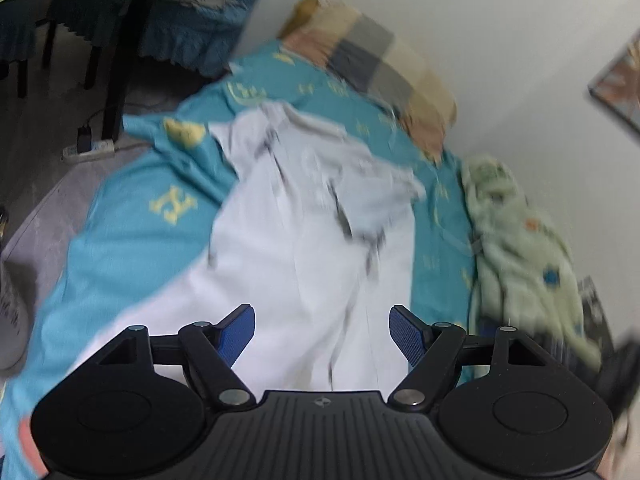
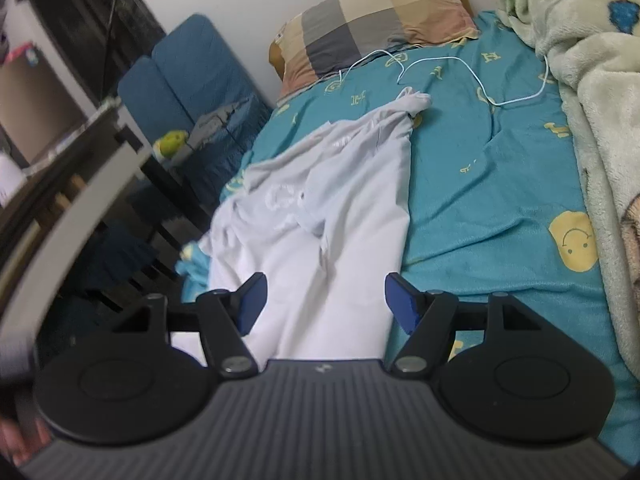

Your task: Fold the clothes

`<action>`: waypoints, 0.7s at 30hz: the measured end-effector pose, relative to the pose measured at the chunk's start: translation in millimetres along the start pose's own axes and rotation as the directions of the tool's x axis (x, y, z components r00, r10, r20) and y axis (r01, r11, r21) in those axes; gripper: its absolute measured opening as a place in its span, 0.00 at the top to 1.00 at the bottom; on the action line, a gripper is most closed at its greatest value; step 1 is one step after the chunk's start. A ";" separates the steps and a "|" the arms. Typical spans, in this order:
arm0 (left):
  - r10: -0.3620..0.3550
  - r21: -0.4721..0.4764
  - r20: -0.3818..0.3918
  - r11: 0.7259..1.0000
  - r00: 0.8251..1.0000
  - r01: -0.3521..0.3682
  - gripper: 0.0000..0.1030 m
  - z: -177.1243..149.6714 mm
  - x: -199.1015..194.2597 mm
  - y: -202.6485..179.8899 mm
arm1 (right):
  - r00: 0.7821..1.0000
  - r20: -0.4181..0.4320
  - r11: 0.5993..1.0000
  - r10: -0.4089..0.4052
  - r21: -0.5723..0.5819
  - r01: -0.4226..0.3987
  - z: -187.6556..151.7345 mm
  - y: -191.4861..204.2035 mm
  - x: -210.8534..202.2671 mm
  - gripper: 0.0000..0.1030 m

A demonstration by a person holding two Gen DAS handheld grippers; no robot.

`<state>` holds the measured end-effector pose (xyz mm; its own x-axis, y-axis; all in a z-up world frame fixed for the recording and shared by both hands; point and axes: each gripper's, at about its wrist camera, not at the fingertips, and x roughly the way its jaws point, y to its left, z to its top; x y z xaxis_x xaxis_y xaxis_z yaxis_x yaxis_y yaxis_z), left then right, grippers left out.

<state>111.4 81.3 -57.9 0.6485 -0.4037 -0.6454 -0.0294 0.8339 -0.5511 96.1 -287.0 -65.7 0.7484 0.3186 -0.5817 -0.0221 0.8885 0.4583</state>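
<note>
A white garment (image 1: 308,216) lies spread and rumpled along a bed with a teal sheet (image 1: 132,240). It also shows in the right wrist view (image 2: 336,216), with one end bunched toward the pillow. My left gripper (image 1: 322,316) is open and empty, above the garment's near end. My right gripper (image 2: 326,286) is open and empty, also above the garment's near end. The left wrist view is blurred.
A checked pillow (image 2: 376,12) lies at the bed's head by the wall. A pale green blanket (image 2: 592,60) is heaped along the right side. A thin white cable (image 2: 472,72) crosses the sheet (image 2: 492,184). Blue chairs (image 2: 188,68) and a dark table stand left.
</note>
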 end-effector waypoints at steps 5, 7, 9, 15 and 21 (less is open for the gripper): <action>-0.022 -0.204 0.103 0.978 0.994 0.043 0.40 67.0 62.9 37.7 | 1.000 -0.030 1.000 0.000 0.010 0.001 -11.0 0.7 20.9 0.34; -0.006 -0.227 0.119 0.973 0.993 0.033 0.44 80.6 91.0 49.7 | 0.999 -0.042 1.000 0.010 0.012 -0.010 -13.8 2.6 28.2 0.33; 0.012 -0.241 0.121 0.970 0.993 0.018 0.53 86.5 117.3 59.8 | 0.998 -0.054 1.000 0.026 0.008 -0.025 -16.2 6.0 35.1 0.34; 0.047 -0.243 0.082 0.970 0.996 -0.026 0.71 90.3 179.3 80.1 | 0.995 -0.081 0.999 0.053 -0.008 -0.054 -20.0 9.9 51.7 0.34; 0.074 -0.309 0.086 0.950 0.994 -0.044 0.60 86.0 178.2 88.3 | 0.992 -0.114 0.997 0.053 0.065 -0.046 -20.7 -2.9 62.6 0.34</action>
<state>289.8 115.3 -176.1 0.7076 -0.3073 -0.6363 -0.2911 0.6937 -0.6588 129.3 -262.8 -117.3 0.6655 0.4008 -0.6296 -0.0131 0.8497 0.5271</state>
